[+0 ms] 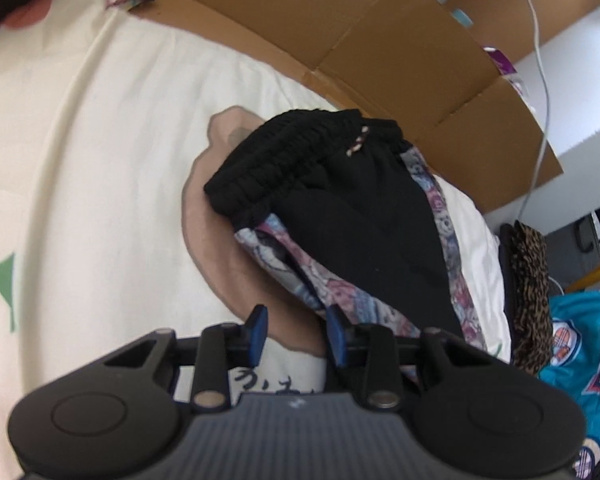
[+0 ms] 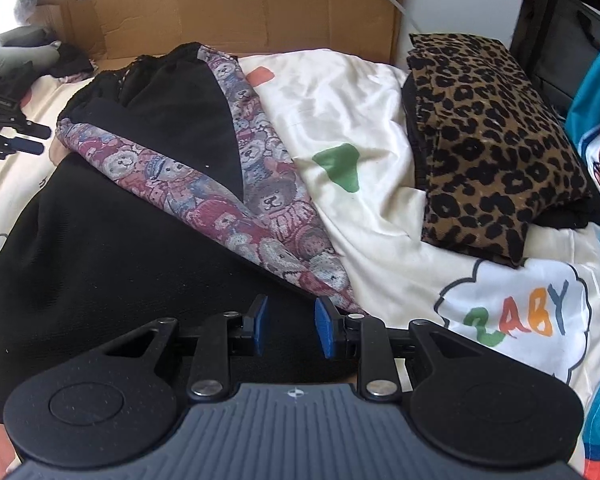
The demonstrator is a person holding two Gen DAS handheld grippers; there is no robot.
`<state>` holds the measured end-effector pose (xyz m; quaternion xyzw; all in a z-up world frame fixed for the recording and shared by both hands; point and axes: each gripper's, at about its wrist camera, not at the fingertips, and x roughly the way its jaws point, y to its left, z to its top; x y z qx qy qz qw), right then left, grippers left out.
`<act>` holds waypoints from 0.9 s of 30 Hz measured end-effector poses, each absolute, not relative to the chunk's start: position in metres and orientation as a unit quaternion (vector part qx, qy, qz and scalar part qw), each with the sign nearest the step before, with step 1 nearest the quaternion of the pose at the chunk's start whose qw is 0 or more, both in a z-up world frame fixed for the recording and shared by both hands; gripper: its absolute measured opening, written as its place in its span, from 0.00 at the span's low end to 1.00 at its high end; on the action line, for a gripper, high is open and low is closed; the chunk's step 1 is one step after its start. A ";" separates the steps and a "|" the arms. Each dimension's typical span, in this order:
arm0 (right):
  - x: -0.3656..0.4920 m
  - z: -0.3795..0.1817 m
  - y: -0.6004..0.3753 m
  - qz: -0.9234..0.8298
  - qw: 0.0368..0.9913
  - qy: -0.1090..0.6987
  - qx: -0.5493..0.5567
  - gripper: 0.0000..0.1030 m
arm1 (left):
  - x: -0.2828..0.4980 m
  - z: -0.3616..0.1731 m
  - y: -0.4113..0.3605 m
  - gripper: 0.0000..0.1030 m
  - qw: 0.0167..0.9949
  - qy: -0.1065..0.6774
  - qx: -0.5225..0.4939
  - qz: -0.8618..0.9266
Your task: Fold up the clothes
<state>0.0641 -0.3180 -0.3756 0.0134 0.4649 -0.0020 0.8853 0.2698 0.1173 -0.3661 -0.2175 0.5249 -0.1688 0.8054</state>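
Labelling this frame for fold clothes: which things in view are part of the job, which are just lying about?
In the job:
- black garment with teddy-bear print panels
- left tongs, open
- right tongs, open
- folded leopard-print garment, apparently already done

Lying about:
- cream printed bedsheet
- cardboard
- grey neck pillow
- white cable
- teal printed fabric

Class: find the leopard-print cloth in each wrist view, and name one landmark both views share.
Left wrist: leopard cloth at the right edge, beside the teal fabric.
Right wrist: folded leopard cloth upper right, on the cream sheet.
Shared landmark: bear-print garment.
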 end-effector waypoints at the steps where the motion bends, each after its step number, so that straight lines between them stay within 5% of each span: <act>1: 0.065 -0.376 -0.317 0.001 0.885 0.465 0.010 0.32 | 0.270 -0.371 0.119 0.33 0.804 0.523 -0.228 -0.167; 19: 0.078 -0.386 -0.313 -0.004 0.879 0.477 -0.012 0.34 | 0.288 -0.415 0.123 0.32 0.783 0.463 -0.375 -0.179; 27: 0.074 -0.389 -0.320 -0.011 0.879 0.476 -0.020 0.34 | 0.291 -0.402 0.123 0.09 0.789 0.439 -0.391 -0.181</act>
